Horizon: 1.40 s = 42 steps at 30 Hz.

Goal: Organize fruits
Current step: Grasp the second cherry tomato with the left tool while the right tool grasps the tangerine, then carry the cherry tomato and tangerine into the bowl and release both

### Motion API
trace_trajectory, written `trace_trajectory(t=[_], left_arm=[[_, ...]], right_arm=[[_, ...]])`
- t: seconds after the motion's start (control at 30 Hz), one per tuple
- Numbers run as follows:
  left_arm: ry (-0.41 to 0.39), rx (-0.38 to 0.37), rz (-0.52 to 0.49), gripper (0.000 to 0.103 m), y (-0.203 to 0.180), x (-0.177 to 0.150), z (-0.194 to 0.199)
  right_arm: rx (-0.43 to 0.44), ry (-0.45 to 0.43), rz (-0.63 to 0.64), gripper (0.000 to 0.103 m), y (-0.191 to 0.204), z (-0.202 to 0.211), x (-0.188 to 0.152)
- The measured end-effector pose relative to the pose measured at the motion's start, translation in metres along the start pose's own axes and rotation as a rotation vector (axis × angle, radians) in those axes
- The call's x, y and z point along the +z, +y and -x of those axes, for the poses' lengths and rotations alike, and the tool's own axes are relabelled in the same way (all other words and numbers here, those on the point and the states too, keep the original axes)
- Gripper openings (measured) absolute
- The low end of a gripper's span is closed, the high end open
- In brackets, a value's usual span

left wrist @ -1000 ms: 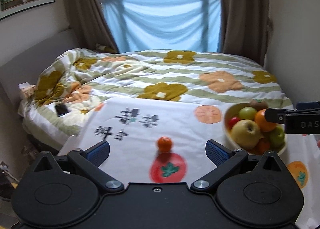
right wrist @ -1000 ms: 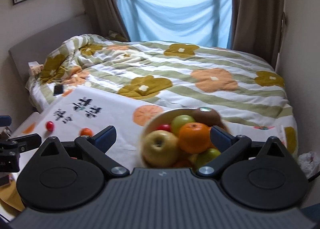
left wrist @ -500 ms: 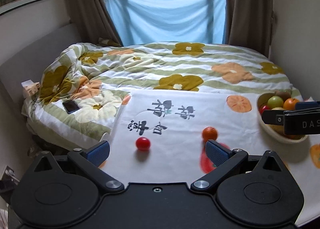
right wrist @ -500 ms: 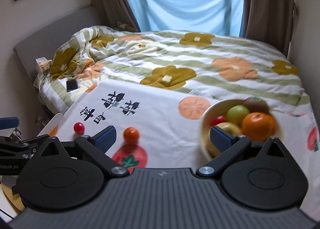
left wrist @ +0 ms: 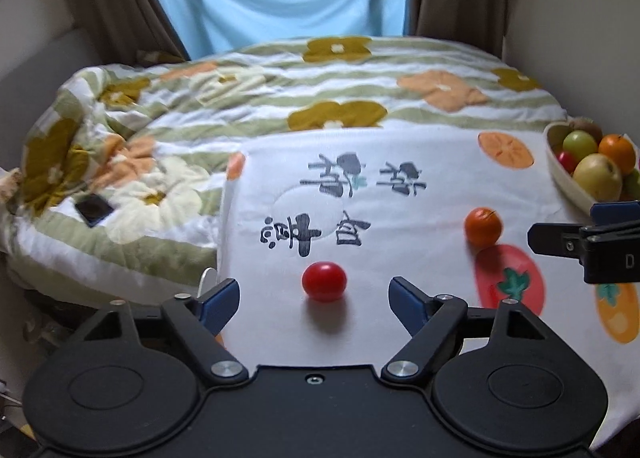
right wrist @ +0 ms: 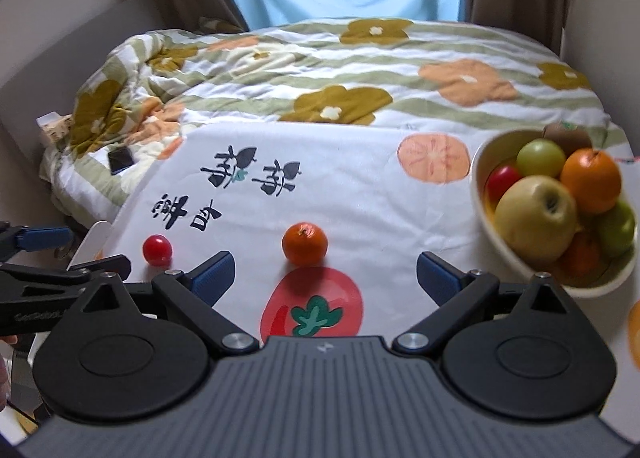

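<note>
A small red tomato (left wrist: pixel 324 281) and a little orange (left wrist: pixel 483 226) are seen lying apart on the white cloth (left wrist: pixel 400 210). More fruits are piled in a cream bowl (right wrist: pixel 516 258) at the right.

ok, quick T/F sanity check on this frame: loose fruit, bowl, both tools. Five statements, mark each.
1. The left tool is open with the small red fruit lined up ahead, between its fingers. True.
2. The small orange fruit sits inside the bowl. False: it lies loose on the white printed cloth, left of the bowl.
3. The right tool is shut on the yellow apple. False: it is open and empty; the apple rests in the bowl.
4. A dark phone lies on the floral quilt. True.
5. The bowl holds only one fruit. False: it holds several, including an orange and a green fruit.
</note>
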<state>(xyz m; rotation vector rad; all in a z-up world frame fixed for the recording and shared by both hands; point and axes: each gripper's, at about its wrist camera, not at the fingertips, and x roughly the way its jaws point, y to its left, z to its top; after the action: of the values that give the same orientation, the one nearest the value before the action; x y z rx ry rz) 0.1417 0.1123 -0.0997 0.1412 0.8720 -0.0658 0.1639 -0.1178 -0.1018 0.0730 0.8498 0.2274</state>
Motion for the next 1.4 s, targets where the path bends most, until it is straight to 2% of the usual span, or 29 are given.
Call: trace_trajectory(t=[0.17, 0.3, 0.43, 0.5, 0.7, 0.83, 1.0, 1.17, 1.23, 1.4], left_arm=[[0.026, -0.045, -0.043, 0.074, 0.009, 0.002, -0.027], [0.059, -0.079, -0.063, 0.057, 0.011, 0.003, -0.046], [0.085, -0.112, -0.072, 0.048, 0.01, 0.001, -0.057], [0.079, -0.132, -0.077, 0.037, 0.009, 0.0, -0.058], [0.07, -0.151, -0.088, 0.037, 0.011, 0.001, -0.059], [0.068, -0.156, -0.092, 0.037, 0.012, 0.001, -0.059], [0.07, -0.151, -0.09, 0.037, 0.011, 0.001, -0.06], [0.073, -0.146, -0.083, 0.037, 0.011, 0.001, -0.06], [0.072, -0.142, -0.076, 0.037, 0.012, 0.002, -0.059], [0.048, -0.122, -0.059, 0.037, 0.015, 0.006, -0.052]], right_arm=[[-0.039, 0.02, -0.014, 0.103, 0.011, -0.022, -0.006], [-0.054, 0.033, -0.027, 0.103, 0.017, -0.035, -0.008], [-0.067, 0.042, -0.034, 0.103, 0.02, -0.042, -0.009], [-0.068, 0.049, -0.038, 0.103, 0.022, -0.047, -0.009], [-0.078, 0.069, -0.037, 0.094, 0.023, -0.061, -0.006], [-0.076, 0.074, -0.025, 0.084, 0.025, -0.071, -0.001], [-0.08, 0.062, -0.005, 0.082, 0.028, -0.077, 0.003], [-0.075, 0.069, -0.003, 0.07, 0.026, -0.083, 0.006], [-0.065, 0.063, 0.006, 0.052, 0.026, -0.082, 0.006], [-0.054, 0.044, 0.01, 0.052, 0.024, -0.075, 0.007]])
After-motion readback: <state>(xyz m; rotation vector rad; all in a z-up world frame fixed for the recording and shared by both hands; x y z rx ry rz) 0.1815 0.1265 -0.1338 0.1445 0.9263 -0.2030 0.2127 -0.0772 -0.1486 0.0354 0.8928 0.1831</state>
